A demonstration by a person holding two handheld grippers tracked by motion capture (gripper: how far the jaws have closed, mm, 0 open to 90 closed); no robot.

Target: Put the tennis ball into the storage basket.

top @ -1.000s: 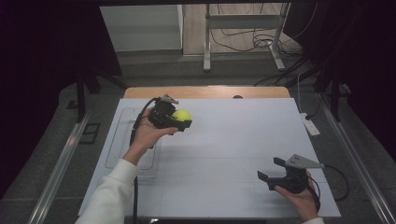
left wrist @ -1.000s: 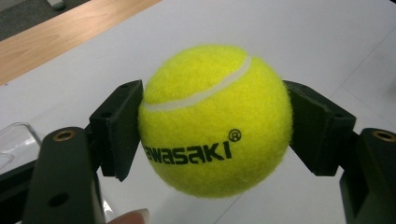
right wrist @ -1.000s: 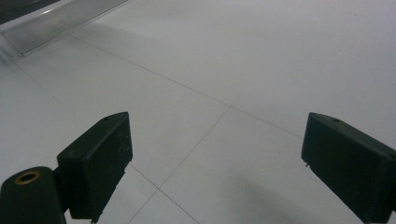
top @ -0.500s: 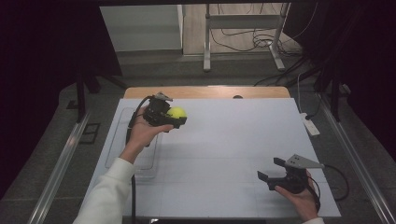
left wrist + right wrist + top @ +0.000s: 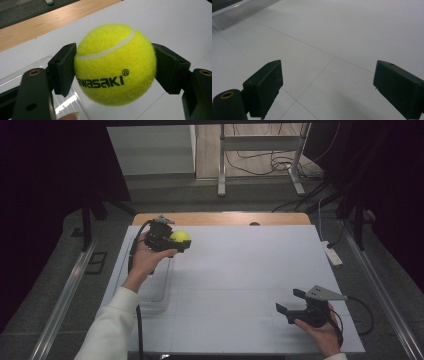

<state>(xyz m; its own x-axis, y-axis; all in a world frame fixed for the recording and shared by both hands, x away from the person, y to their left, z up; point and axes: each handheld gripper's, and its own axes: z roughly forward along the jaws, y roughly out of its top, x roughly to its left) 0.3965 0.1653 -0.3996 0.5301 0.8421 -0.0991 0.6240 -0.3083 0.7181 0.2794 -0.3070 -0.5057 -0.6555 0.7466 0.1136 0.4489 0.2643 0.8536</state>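
The tennis ball (image 5: 115, 65) in my left tongs (image 5: 113, 68) is bright fuzzy yellow, crossed by a curving white seam and printed with black letters, while the tongs themselves are matt black with small brass-coloured rings near their base. My right tongs (image 5: 328, 87) are the same black, topped by a grey plate (image 5: 324, 293), and under them my desk (image 5: 250, 270) is plain white ruled with thin grey lines, its far edge a strip of pale wood. My sleeve (image 5: 112, 330) is white, and the tray (image 5: 157, 295) beside it is clear.
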